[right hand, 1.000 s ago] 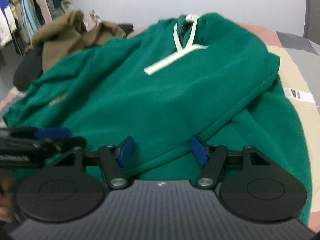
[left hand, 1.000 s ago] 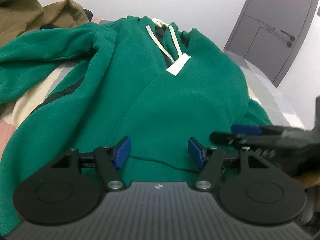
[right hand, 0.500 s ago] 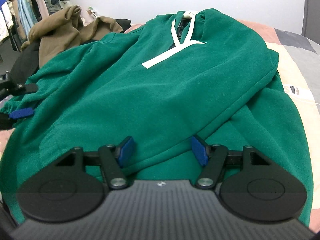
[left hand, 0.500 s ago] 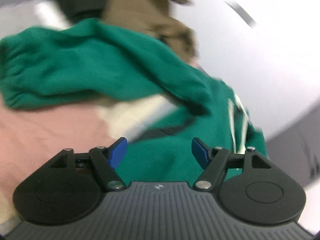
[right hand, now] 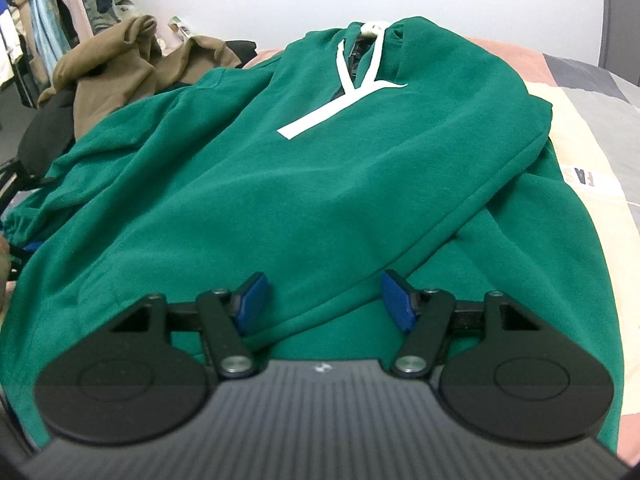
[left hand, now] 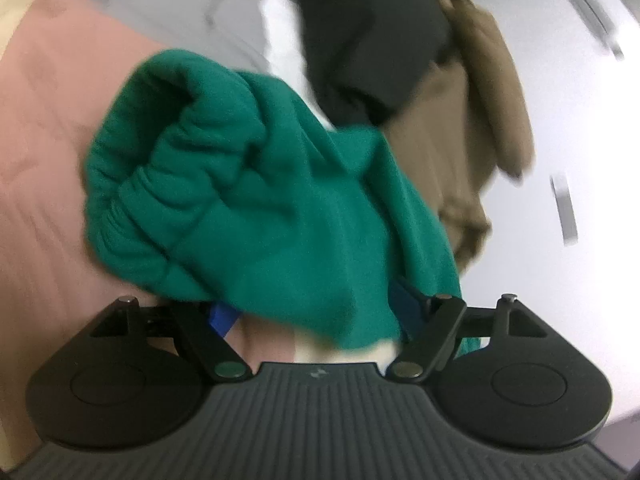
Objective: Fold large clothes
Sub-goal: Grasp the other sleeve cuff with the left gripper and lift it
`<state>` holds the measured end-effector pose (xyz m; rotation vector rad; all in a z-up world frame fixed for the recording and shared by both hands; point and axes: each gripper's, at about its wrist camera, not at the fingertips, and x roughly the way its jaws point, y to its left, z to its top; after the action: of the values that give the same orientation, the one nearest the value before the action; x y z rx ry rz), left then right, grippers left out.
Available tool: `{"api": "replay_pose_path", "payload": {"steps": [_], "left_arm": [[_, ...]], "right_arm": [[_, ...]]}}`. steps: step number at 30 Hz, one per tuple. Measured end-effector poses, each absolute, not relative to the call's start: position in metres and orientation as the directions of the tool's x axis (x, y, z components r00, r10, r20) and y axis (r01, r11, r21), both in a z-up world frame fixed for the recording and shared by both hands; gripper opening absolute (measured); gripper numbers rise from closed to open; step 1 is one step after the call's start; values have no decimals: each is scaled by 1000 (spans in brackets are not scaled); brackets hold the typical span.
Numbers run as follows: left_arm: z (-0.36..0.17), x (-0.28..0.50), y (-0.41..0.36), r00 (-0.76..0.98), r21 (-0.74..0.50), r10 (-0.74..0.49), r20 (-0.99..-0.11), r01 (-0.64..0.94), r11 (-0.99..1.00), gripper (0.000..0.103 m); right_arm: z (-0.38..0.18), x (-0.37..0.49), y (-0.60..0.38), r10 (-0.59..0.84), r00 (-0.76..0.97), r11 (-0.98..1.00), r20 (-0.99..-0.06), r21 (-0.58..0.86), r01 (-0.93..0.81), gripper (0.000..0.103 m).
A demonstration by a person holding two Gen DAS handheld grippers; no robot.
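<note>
The green hoodie lies front-up on the bed, its cuffed sleeve bunched at the 9 o'clock edge, where the left gripper has just been opening its jaws, cloth between them but unpinched. The right gripper hangs open-jawed over the hem. Judged step: taking the sleeve; next, close on it and fold it across. No containers show.
</note>
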<state>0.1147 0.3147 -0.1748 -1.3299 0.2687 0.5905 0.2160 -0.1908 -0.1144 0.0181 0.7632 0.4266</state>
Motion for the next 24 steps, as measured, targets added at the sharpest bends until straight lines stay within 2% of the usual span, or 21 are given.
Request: {"api": "replay_pose_path", "payload": {"steps": [3, 4, 6, 8, 11, 13, 18, 24], "left_arm": [[-176, 115, 330, 798, -824, 295, -525, -564, 60, 77], [-175, 116, 334, 784, -816, 316, -534, -576, 51, 71], [-176, 117, 349, 752, -796, 353, -557, -605, 32, 61], [-174, 121, 362, 722, -767, 375, -582, -640, 42, 42], [-158, 134, 371, 667, -676, 446, -597, -717, 167, 22], [-143, 136, 367, 640, -614, 520, -566, -748, 253, 16], [-83, 153, 352, 671, -510, 593, -446, -734, 447, 13], [20, 190, 288, 776, -226, 593, -216, -631, 743, 12]], "right_arm": [[-115, 218, -192, 384, 642, 915, -664, 178, -363, 64], [-115, 219, -193, 384, 644, 915, -662, 177, -363, 64], [-116, 220, -193, 384, 647, 914, -659, 174, -365, 64], [-117, 220, -191, 381, 654, 915, -654, 162, -370, 65], [-116, 222, -190, 378, 665, 915, -644, 150, -376, 65], [-115, 225, -190, 377, 673, 915, -636, 146, -375, 65], [-110, 233, -197, 389, 687, 917, -614, 186, -353, 65], [-101, 240, -209, 399, 711, 917, -579, 244, -316, 65]]}}
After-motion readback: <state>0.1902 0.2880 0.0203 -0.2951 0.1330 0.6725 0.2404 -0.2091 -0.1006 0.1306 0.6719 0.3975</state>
